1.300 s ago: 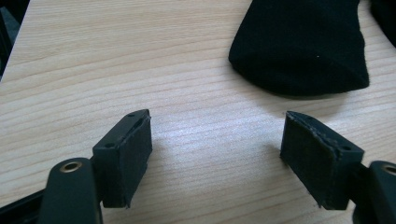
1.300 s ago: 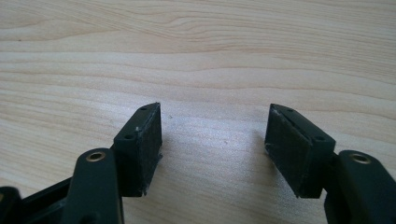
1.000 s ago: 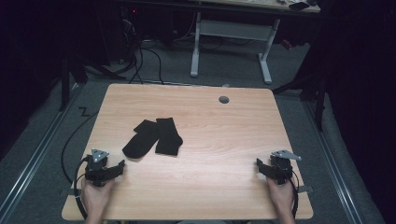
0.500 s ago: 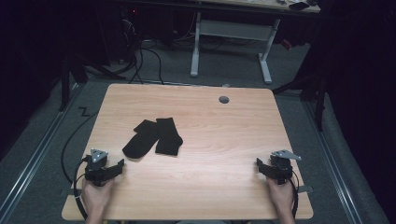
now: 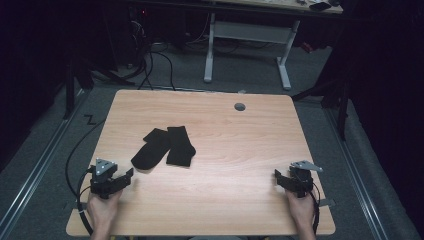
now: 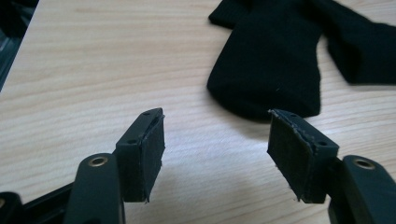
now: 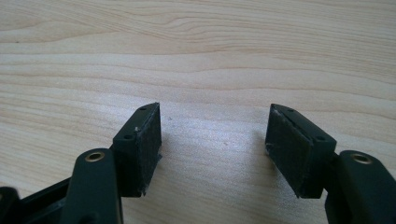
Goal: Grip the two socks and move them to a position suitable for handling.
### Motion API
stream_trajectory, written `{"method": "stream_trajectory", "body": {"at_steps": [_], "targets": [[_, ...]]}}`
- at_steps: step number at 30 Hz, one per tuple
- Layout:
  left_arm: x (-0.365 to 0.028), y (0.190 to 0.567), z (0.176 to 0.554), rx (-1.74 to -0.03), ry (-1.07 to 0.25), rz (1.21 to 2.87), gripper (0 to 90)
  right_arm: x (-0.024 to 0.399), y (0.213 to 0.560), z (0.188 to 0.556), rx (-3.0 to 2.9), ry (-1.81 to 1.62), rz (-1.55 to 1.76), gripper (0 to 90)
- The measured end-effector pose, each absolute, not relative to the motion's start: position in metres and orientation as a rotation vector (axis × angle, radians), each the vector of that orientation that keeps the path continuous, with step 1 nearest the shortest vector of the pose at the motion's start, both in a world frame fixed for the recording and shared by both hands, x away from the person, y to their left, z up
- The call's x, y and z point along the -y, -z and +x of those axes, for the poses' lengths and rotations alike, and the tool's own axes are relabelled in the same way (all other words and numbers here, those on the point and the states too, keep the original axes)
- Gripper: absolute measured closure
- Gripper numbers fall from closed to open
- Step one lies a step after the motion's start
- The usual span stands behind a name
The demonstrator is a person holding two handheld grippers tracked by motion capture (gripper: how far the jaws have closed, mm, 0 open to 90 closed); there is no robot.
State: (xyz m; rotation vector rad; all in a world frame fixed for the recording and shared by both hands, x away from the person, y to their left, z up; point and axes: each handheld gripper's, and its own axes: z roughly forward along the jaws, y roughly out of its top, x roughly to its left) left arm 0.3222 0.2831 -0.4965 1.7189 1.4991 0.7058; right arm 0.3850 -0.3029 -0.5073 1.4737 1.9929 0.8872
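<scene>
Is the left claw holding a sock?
No, the left claw is open, and the sock lies just ahead of it on the table.

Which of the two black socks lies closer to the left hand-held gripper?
The left sock, slanted toward the left hand-held gripper; the right sock lies beyond it.

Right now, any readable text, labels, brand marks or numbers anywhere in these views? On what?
None: no word, number, label or sign can be read.
Black socks: plain knit, no logo or tag showing.
Wooden table: bare grain and a round cable hole, no sticker.
Left gripper and right gripper: plain black pads, screws only, no marking.
Far desk and its clutter: too dark and small to tell.
</scene>
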Motion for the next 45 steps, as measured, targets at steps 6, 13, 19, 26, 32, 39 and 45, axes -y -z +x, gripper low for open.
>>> {"method": "stream_trajectory", "body": {"at_steps": [6, 13, 19, 26, 32, 39, 45], "targets": [[-0.275, 0.491, 0.324, -1.439, -0.706, 1.716, 35.7, 0.303, 0.507, 0.385, -1.994, -0.887, 1.473, 36.1], [-0.269, 0.485, 0.33, -1.4, -0.64, 1.687, 33.1, 0.303, 0.507, 0.385, -1.994, -0.888, 1.473, 36.1], [-0.259, 0.479, 0.336, -1.374, -0.647, 1.74, 34.3, 0.303, 0.507, 0.385, -1.995, -0.888, 1.473, 35.9], [-0.245, 0.473, 0.346, -1.336, -0.623, 1.781, 34.5, 0.303, 0.507, 0.385, -1.996, -0.889, 1.473, 35.6], [-0.228, 0.467, 0.355, -1.293, -0.62, 1.811, 33.7, 0.303, 0.507, 0.385, -1.997, -0.888, 1.472, 35.4], [-0.206, 0.463, 0.368, -1.239, -0.606, 1.85, 34.0, 0.303, 0.507, 0.385, -2.0, -0.89, 1.469, 34.9], [-0.184, 0.465, 0.38, -1.208, -0.587, 1.92, 36.4, 0.303, 0.507, 0.385, -2.0, -0.889, 1.469, 34.8]]}}
